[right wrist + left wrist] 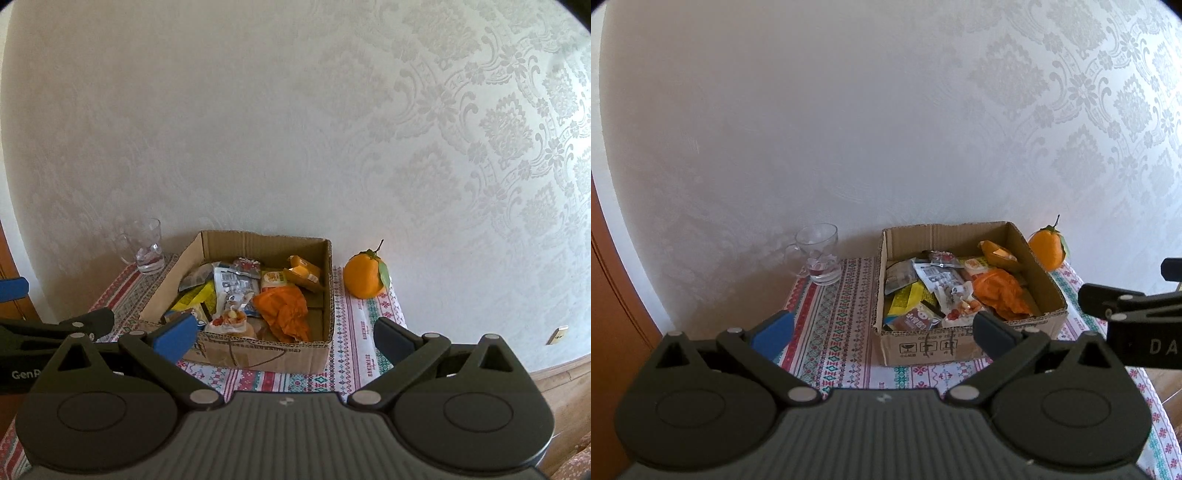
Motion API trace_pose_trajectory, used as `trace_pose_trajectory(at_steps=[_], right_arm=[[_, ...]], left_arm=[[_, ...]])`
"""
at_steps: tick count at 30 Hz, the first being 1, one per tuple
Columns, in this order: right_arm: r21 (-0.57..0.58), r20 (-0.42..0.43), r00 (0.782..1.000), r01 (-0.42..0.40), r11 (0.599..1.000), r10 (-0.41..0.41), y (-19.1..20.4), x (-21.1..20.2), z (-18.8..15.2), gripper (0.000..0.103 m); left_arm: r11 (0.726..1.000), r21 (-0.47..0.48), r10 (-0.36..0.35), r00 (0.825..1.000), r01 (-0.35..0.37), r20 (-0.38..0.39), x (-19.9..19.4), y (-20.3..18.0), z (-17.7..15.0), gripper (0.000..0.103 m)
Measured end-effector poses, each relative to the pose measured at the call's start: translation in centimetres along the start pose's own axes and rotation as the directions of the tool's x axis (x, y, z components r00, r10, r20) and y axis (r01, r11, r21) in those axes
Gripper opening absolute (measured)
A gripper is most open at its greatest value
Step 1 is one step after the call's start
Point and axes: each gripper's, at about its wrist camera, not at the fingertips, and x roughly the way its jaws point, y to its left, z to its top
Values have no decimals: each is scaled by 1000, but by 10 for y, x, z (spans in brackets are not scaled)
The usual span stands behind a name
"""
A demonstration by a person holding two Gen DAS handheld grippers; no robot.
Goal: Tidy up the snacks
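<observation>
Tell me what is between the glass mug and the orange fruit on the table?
The cardboard box of snacks stands between the mug and the fruit; both views show it.

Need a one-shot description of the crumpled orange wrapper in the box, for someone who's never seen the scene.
Find the open cardboard box on the patterned tablecloth against the wall. Inside, toward its right half, lies the crumpled orange wrapper, in front of a yellow-orange packet. It is the only plain, unprinted, wrinkled item among flat printed snack packs; the round orange fruit sits outside the box.
</observation>
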Motion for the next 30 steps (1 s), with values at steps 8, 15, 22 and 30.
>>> trace_pose_trajectory(at_steps=[8, 15, 22, 30], right_arm=[[-1, 10, 1000, 6, 1000, -6, 0, -3, 0, 103], [1, 9, 1000, 5, 1000, -5, 0, -3, 1, 103], [-2, 15, 1000, 8, 1000, -8, 0, -4, 1, 103], [-4, 20, 1000, 13, 1000, -13, 0, -5, 2, 103]], left_arm=[[1000, -4, -2, 1000, 2, 1, -1, 1, 0, 103], [1000, -2, -1, 1000, 1, -1, -1, 0, 1, 103], [1000, -2, 1, 1000, -1, 2, -1, 0, 1, 103], [1000, -2, -1, 1000, 1, 1, 0, -1, 2, 103]])
